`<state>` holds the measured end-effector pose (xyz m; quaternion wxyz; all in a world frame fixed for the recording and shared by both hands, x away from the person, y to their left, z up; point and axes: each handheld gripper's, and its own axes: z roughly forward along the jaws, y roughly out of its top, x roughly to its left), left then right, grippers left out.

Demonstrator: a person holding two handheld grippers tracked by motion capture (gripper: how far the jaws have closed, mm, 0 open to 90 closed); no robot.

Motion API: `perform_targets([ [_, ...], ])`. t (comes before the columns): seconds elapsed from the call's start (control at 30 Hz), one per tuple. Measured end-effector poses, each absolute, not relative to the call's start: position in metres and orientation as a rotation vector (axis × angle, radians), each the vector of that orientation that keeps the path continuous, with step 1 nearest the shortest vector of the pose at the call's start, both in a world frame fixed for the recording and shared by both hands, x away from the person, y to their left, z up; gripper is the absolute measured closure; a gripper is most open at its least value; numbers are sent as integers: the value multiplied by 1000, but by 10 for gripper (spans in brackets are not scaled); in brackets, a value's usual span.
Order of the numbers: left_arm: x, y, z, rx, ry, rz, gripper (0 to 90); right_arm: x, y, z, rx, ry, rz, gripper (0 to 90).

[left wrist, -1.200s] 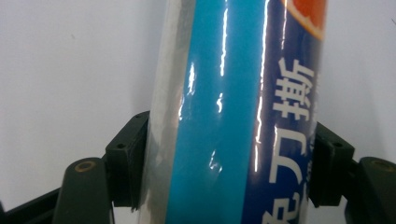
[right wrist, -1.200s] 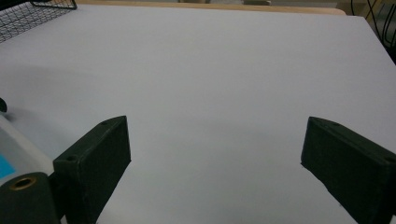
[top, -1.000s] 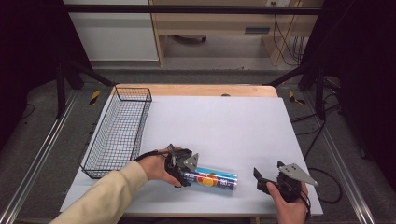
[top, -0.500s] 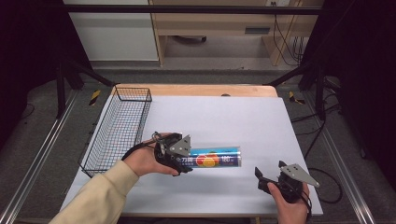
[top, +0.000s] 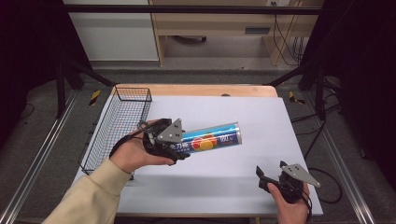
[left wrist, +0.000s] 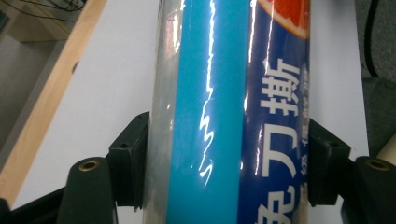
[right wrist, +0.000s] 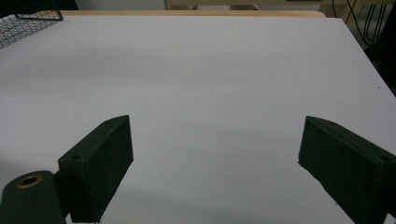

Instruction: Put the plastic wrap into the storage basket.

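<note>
Jaws of the left tool clamp both sides of a blue tube, whose white printed characters read clearly in the left gripper view. From the high view, the tube hangs above the white tabletop, beside a wire basket. The right tool stands wide apart over bare tabletop.

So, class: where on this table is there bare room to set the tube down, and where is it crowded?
Free: the white sheet between the wire basket and the sheet's right edge, and the strip before the right tool. Crowded: the left side, where the left tool holds the blue tube beside the basket.
</note>
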<state>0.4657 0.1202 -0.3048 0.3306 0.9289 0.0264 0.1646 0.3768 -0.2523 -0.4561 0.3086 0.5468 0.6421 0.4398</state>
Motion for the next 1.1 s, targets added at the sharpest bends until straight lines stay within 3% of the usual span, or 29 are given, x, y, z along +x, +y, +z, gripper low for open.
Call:
perform_targets([
  [0.63, 479, 174, -275, 2339, 272, 538, 313, 378, -247, -446, 1380, 1604, 1035, 105],
  [1.1, 470, 195, -274, 2338, 401, 577, 315, 408, -223, -437, 1416, 1640, 992, 111],
])
